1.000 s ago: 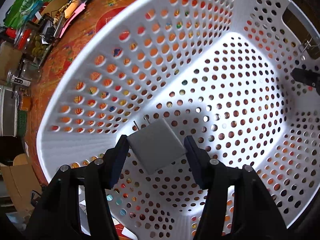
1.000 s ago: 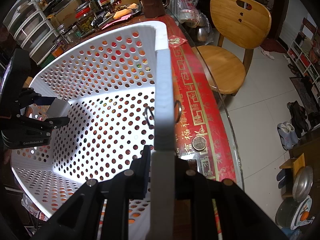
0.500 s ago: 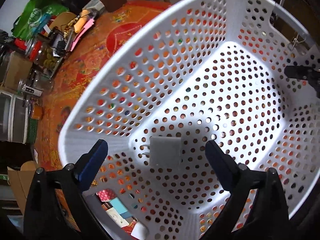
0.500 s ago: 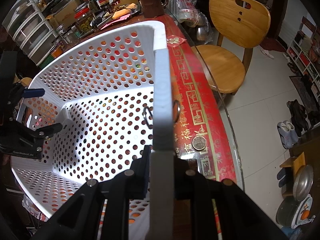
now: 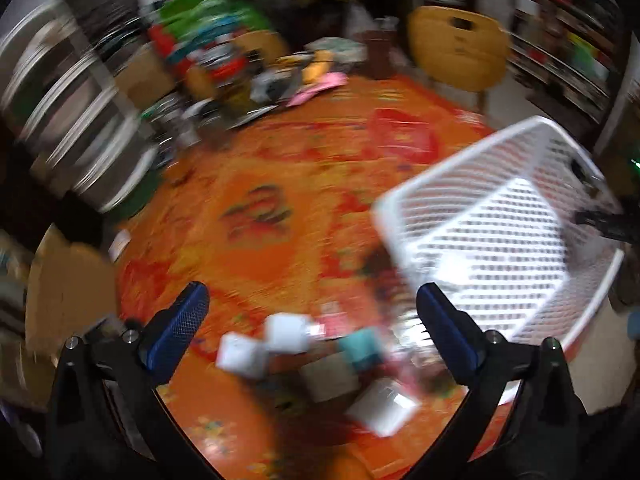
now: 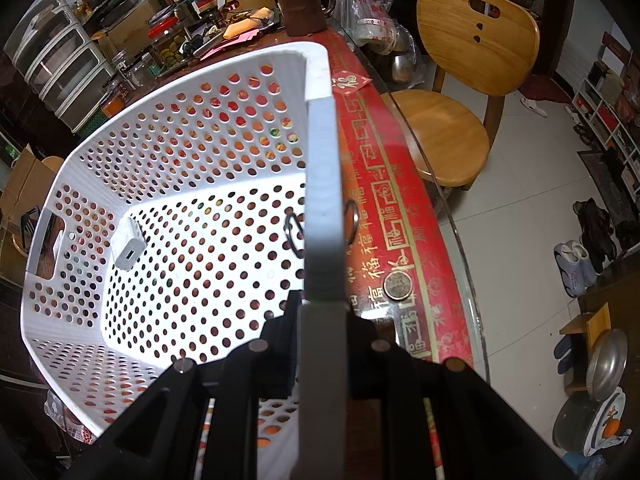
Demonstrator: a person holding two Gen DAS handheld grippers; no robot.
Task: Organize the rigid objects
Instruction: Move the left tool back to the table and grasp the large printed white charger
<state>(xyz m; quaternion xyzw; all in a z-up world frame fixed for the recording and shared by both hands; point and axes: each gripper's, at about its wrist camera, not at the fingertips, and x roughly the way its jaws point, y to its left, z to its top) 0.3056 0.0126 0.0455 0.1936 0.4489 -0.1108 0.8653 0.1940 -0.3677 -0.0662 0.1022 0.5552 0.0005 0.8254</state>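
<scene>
A white perforated basket [image 6: 200, 168] stands tilted on the red-orange table, and my right gripper [image 6: 322, 320] is shut on its rim [image 6: 324, 200]. A white plug charger [image 6: 128, 246] lies inside against the basket's left wall. The left wrist view is blurred. My left gripper [image 5: 312, 320] is open and empty over the table, with the basket [image 5: 500, 240] to its right. Below it lie two white blocks [image 5: 264, 340], a teal block [image 5: 362, 350] and a white box [image 5: 386, 410].
Jars, boxes, a brown mug [image 6: 302, 10] and drawer units [image 6: 60, 64] crowd the table's far side. A coin [image 6: 398, 286] lies on the glass near the basket. A wooden chair [image 6: 460, 92] stands beyond the table's edge.
My left gripper opened and let the white charger drop into the basket, then pulled out and swung left over the table. My right gripper kept its hold on the rim.
</scene>
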